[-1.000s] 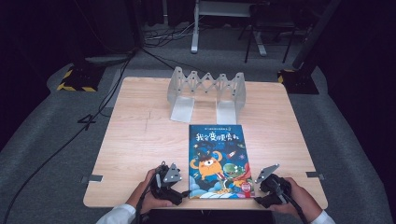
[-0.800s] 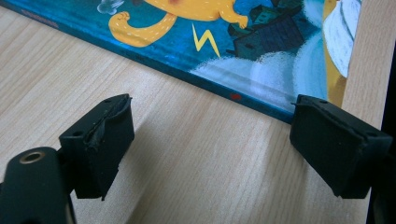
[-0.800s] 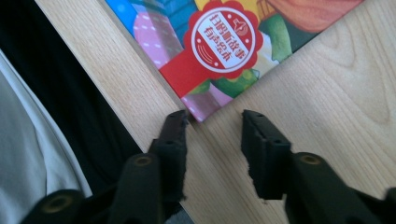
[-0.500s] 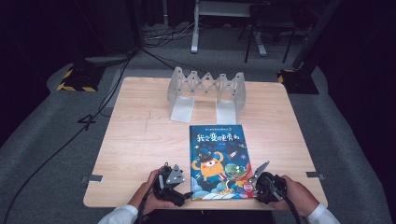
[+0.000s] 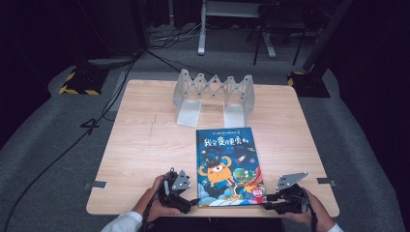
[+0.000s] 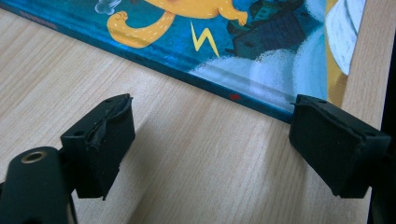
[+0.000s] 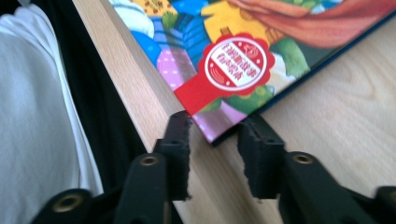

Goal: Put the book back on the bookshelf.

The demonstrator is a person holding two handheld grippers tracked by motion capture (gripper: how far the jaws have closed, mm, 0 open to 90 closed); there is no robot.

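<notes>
The worktop [image 5: 145,145] is pale wood with fine grain. The picture book [image 5: 228,166] has a deep blue cover with white title characters at 12 o'clock, an orange monster and a green one at its middle, white cloud shapes, and a red-and-white round seal toward 5 o'clock. The folding rack [image 5: 212,94] is translucent grey-white. Each hand-held gripper [image 5: 180,193] is black. The floor [image 5: 48,145] is grey.
</notes>
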